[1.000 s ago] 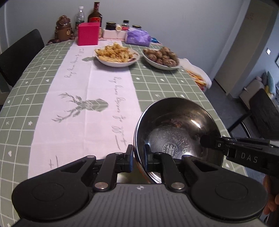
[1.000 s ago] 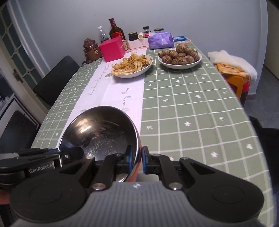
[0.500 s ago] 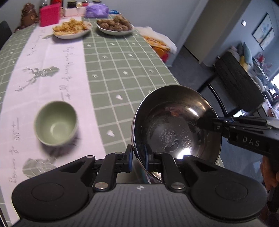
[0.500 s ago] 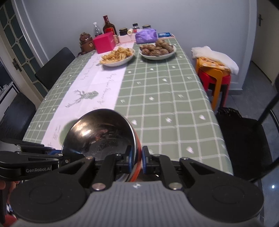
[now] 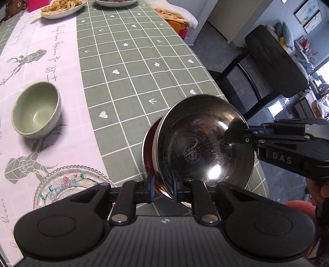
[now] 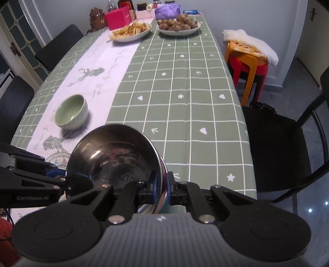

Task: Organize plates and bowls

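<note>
Both grippers hold one steel bowl (image 5: 203,141) by opposite rims, above the table's near right edge. My left gripper (image 5: 162,187) is shut on its near rim. My right gripper (image 6: 161,189) is shut on the other rim; the bowl (image 6: 115,162) fills the lower middle of its view. The right gripper also shows in the left wrist view (image 5: 236,133). A green ceramic bowl (image 5: 37,108) stands empty on the white runner, also seen in the right wrist view (image 6: 71,112). A patterned glass plate (image 5: 70,184) lies near the front edge.
Two plates of food (image 6: 131,31) (image 6: 177,25) stand at the far end with boxes and bottles (image 6: 119,17). Black chairs (image 6: 287,141) (image 5: 273,61) stand right of the table. Stacked red and orange stools (image 6: 246,63) stand beyond.
Both grippers and the steel bowl have drawn back toward the near end of the table. The green bowl and the glass plate have come into view.
</note>
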Motion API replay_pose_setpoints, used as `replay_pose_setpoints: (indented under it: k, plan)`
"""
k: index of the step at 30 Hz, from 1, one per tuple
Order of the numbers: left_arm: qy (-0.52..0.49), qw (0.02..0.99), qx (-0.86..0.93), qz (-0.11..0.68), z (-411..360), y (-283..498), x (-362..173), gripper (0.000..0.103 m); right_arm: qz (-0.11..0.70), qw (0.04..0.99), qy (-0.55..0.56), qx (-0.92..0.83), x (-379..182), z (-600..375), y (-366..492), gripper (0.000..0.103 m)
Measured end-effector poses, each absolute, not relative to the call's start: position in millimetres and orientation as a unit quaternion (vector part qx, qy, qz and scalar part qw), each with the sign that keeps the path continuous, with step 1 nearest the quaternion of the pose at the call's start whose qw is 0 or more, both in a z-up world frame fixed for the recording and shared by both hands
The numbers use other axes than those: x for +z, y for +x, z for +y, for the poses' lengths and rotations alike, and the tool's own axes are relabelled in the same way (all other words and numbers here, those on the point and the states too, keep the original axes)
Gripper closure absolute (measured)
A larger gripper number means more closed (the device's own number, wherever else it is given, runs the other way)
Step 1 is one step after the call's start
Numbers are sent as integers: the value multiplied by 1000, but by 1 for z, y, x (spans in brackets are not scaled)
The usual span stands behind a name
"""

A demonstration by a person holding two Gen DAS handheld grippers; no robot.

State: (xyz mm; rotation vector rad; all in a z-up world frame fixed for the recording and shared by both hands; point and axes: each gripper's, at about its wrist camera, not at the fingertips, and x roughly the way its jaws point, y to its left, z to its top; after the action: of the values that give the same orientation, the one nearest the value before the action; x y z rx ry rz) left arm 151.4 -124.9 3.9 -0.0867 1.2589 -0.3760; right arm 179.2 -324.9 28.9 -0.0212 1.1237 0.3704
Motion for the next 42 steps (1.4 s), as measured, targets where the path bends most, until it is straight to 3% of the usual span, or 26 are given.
replay_pose_setpoints:
  k: [19, 25, 27, 31, 33, 42]
  plan:
    - [-48, 784, -184, 591, -118, 162, 2, 79, 544, 820, -24, 176, 19, -317, 192, 96]
    - [-36, 802, -183, 568, -116, 160, 10, 77, 537, 825, -22, 176, 23, -316, 192, 90]
    - [-32, 810, -185, 555, -114, 160, 14, 75, 529, 830, -19, 175, 27, -315, 192, 82]
    - [-34, 823, -188, 536, -106, 158, 22, 69, 503, 846, -18, 178, 39, -312, 192, 78]
    - [-33, 831, -186, 523, -101, 156, 25, 68, 492, 850, -6, 188, 45, -310, 192, 70]
    - [-52, 875, -153, 457, -58, 150, 37, 68, 454, 861, 27, 228, 55, -273, 197, 69]
